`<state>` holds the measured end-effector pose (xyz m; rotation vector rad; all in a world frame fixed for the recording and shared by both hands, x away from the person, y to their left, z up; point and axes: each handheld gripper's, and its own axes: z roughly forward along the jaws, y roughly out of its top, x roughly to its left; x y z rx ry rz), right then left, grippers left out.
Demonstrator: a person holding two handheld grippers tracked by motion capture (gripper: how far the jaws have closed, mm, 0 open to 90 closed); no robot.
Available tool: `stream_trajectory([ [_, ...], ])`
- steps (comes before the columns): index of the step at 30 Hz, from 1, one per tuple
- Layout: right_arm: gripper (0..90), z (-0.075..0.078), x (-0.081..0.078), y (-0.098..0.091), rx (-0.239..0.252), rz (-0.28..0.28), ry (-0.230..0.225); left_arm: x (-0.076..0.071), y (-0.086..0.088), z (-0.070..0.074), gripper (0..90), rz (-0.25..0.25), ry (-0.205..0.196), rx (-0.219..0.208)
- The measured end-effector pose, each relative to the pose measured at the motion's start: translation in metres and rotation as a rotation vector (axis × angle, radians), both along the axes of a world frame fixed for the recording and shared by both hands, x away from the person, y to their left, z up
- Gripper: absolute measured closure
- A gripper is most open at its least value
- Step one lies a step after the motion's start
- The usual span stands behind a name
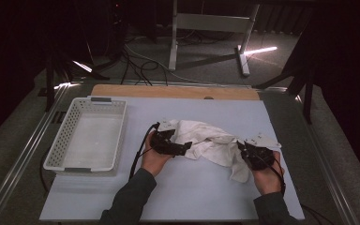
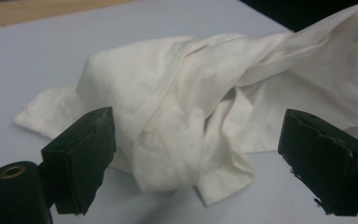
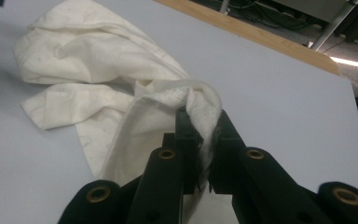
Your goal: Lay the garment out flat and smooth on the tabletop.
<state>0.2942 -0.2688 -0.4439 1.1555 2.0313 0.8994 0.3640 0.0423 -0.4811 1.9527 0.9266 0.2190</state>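
The white cloth (image 1: pixel 211 143) lies crumpled near the middle of the pale blue table top (image 1: pixel 192 197), bunched between my two hands, with the empty white basket (image 1: pixel 65 140) well off to its left. Going from the left, my left gripper (image 1: pixel 183 149) sits at the cloth's left edge; in the left gripper view its jaws stand wide apart on either side of a folded, hemmed corner of the cloth (image 2: pixel 186 135), and neither pad presses on it. Farther right, my right gripper (image 3: pixel 204 133) is clenched on a bunched fold of the cloth, lifting that part off the table while the rest trails down to the surface behind it.
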Motion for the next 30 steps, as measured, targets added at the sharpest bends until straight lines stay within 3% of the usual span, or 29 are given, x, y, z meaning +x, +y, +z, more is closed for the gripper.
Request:
stream_trajectory([
  [5, 84.1, 0.002, -0.001, 0.002, 0.009, 0.002, -0.011, 0.003, 0.001, -0.007, 15.7, 0.01, 0.021, 0.018],
  [9, 84.1, 0.002, -0.001, 0.004, 0.006, 0.003, -0.014, 0.004, -0.001, -0.011, 16.8, 0.03, 0.033, 0.072],
  [15, 84.2, 0.003, -0.002, 0.004, 0.017, 0.007, -0.016, 0.01, -0.007, -0.022, 18.8, 0.05, 0.088, 0.125],
  [17, 84.2, 0.003, -0.002, 0.003, 0.01, 0.01, -0.017, 0.012, -0.008, -0.026, 27.6, 0.033, 0.102, 0.143],
  [20, 84.2, 0.003, -0.002, 0.004, 0.016, 0.009, -0.015, 0.014, -0.008, -0.03, 49.1, 0.023, 0.127, 0.155],
  [21, 84.2, 0.003, -0.002, 0.004, 0.013, 0.013, -0.016, 0.015, -0.009, -0.032, 49.1, -0.021, 0.149, 0.164],
  [22, 84.2, 0.003, -0.002, 0.004, 0.006, 0.018, -0.016, 0.014, -0.01, -0.032, 67.7, -0.025, 0.146, 0.173],
  [24, 84.2, 0.002, -0.002, 0.003, 0.009, 0.02, -0.014, 0.012, -0.009, -0.029, 79.5, -0.047, 0.147, 0.16],
  [30, 84.2, 0.0, -0.001, 0.0, 0.006, 0.008, -0.011, -0.009, -0.009, -0.003, 83.1, -0.146, 0.111, 0.123],
])
